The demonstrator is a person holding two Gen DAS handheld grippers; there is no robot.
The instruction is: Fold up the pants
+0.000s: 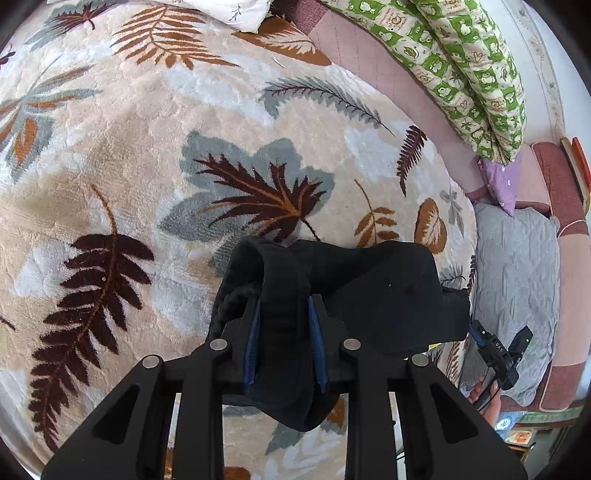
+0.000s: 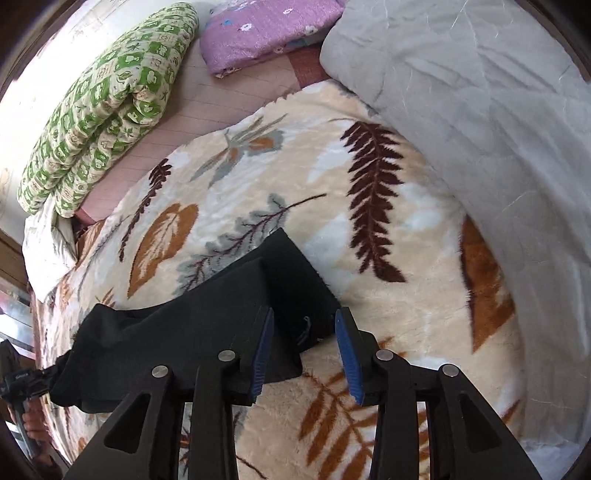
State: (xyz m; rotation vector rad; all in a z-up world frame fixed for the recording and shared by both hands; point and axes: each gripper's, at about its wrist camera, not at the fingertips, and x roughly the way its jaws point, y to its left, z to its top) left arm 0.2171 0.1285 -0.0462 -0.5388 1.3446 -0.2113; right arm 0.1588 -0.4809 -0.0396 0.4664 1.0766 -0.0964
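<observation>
- Left wrist view: left gripper [image 1: 284, 314] clamped on a bunched fold of the black pants [image 1: 369, 291], blue pads [image 1: 252, 343] pressed into the cloth on both sides.
- Pinched fold rising as a hump between the fingers, loose cloth sagging below the jaws toward the camera.
- Rest of the pants spread to the right of that grip, lying on the leaf-print blanket [image 1: 147, 155].
- Same view, far right: right gripper [image 1: 498, 354] seen small at the pants' far end, part of a hand [image 1: 484, 395] beneath it.
- Right wrist view: right gripper [image 2: 304, 325] with jaws apart, not gripping; blue pads [image 2: 349, 354] clear of the cloth.
- Corner of the pants [image 2: 207, 325] lying between the open fingers; left finger over the fabric, right finger over bare leaf-print blanket [image 2: 388, 314] just beside the pants' edge.
- Small pale tag or loop visible on the black cloth between the pads; too small to identify.
- Pants stretched from that corner toward the lower left of the right wrist view, folded into a thick band, flat on the blanket.
- Left gripper [image 2: 22, 384] partly visible at the left edge, at the pants' other end.
- Behind: folded green patterned quilt [image 2: 107, 107] on a pink sheet [image 2: 184, 125], purple floral pillow [image 2: 266, 33] beside it, grey quilt [image 2: 480, 110] overlapping the blanket's right side.
</observation>
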